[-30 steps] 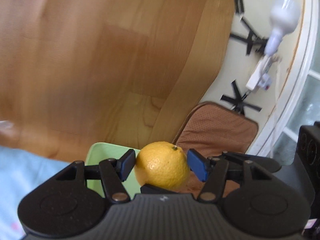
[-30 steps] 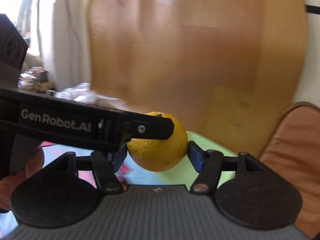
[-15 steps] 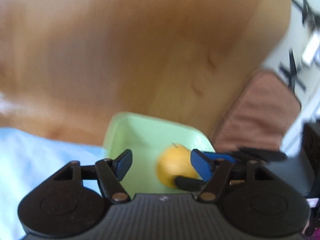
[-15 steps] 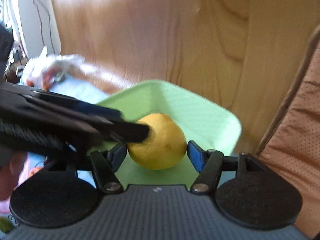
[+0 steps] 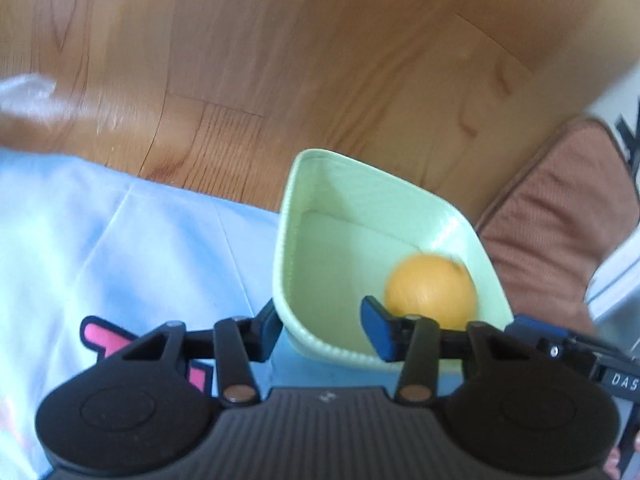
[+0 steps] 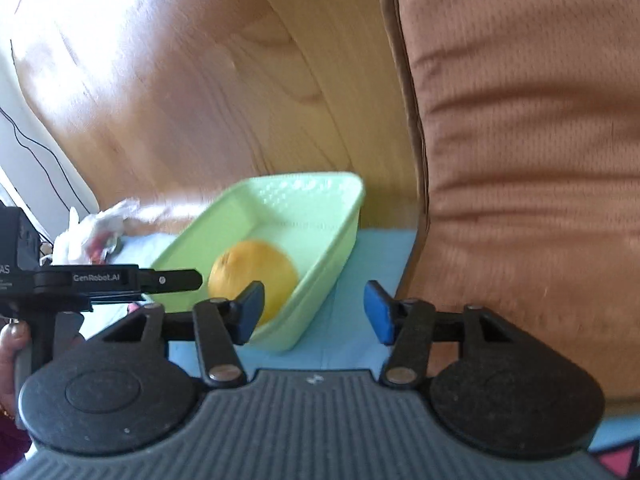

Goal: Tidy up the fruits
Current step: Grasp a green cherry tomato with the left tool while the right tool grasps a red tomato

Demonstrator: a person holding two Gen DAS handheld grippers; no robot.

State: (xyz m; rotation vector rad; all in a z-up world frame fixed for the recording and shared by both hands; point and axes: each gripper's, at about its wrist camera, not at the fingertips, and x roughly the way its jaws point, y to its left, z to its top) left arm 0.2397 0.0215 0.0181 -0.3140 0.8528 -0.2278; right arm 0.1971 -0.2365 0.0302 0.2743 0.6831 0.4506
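A yellow-orange fruit [image 5: 432, 288] lies loose in the pale green tray [image 5: 288, 240], toward its right side. My left gripper [image 5: 322, 330] hangs just before the tray's near corner, jaws closing, with only the tray's rim between the blue pads and no grip. In the right wrist view the same fruit [image 6: 254, 276] rests in the tray [image 6: 332, 240]. My right gripper [image 6: 314, 312] stands in front of the tray's near end, jaws closing, and its pads press on nothing. The left gripper [image 6: 168, 280] reaches in from the left, beside the fruit.
The tray sits on a light blue cloth [image 5: 120, 240] spread over a wooden floor [image 5: 320, 60]. A brown cushion [image 6: 520, 160] rises close on the right. A crumpled plastic bag [image 6: 96, 228] lies behind the tray. A hand [image 6: 8, 344] holds the left gripper.
The fruit was between the jaws of both grippers above the tray; now it lies free in the tray. Both grippers have sunk and drawn back from it, jaws narrower.
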